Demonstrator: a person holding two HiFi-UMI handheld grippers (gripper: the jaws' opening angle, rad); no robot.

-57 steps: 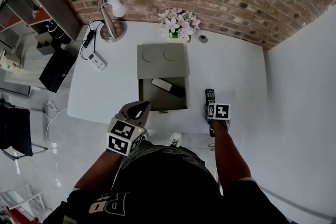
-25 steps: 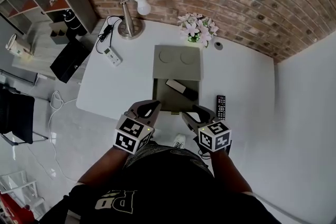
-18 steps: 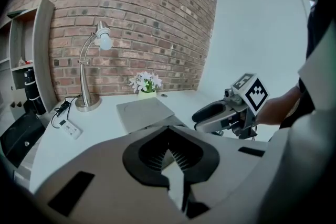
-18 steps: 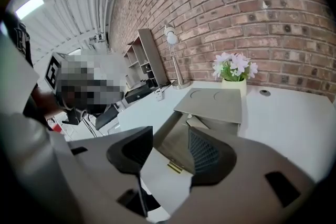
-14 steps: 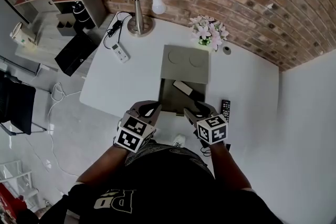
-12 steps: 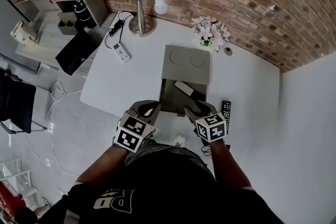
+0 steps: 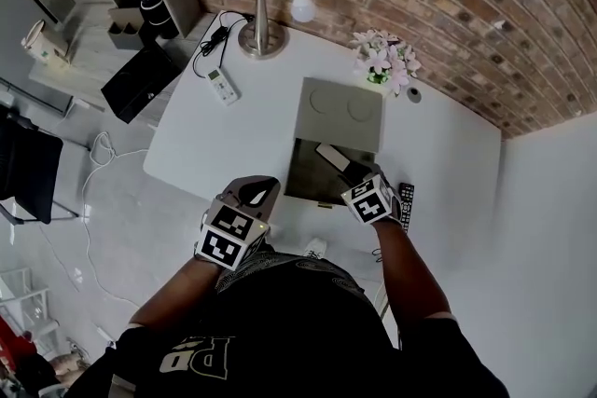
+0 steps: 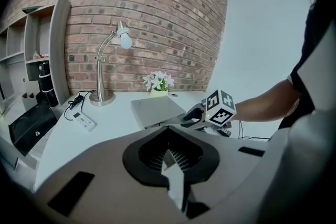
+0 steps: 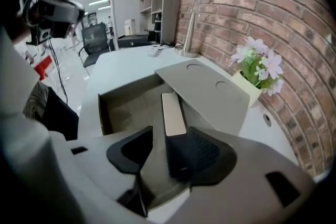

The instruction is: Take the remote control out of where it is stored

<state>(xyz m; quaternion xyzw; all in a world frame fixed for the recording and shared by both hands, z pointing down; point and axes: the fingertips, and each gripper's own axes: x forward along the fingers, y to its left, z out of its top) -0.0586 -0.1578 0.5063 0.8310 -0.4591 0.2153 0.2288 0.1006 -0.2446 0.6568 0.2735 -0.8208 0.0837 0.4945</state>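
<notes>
While the left gripper [image 8: 169,159] hangs near the front edge of the table [image 7: 215,144], left of the box [image 9: 103,107], its 2 jaws meet at the tips, clenched on nothing. The right gripper [image 9: 169,136] reaches down over the box's open half. Its jaws stand apart, released, and the remote [image 9: 173,108] lies between them on the box floor.

That remote has 2 tones: a pale half pointing toward the brick wall and a black half nearest the gripper. In the right gripper view the black half sits close against the pad of the jaw at the view's right; whether they touch I cannot tell. A clear gap separates the remote from the other jaw, so nothing is gripped.

The box is grey and sits mid-table. Its lid [image 9: 206,86], marked with 2 round dents, covers the far half, and the remote's pale end lies just at the lid's edge.

1 black remote [image 7: 406,194] lies on the table just right of the box, beside the right gripper's marker cube. Flowers [image 7: 384,61] stand by the wall just beyond the lid. A lamp [image 7: 266,14] stands at the table's far left, with a white handset [image 7: 222,87] lying near its base.
</notes>
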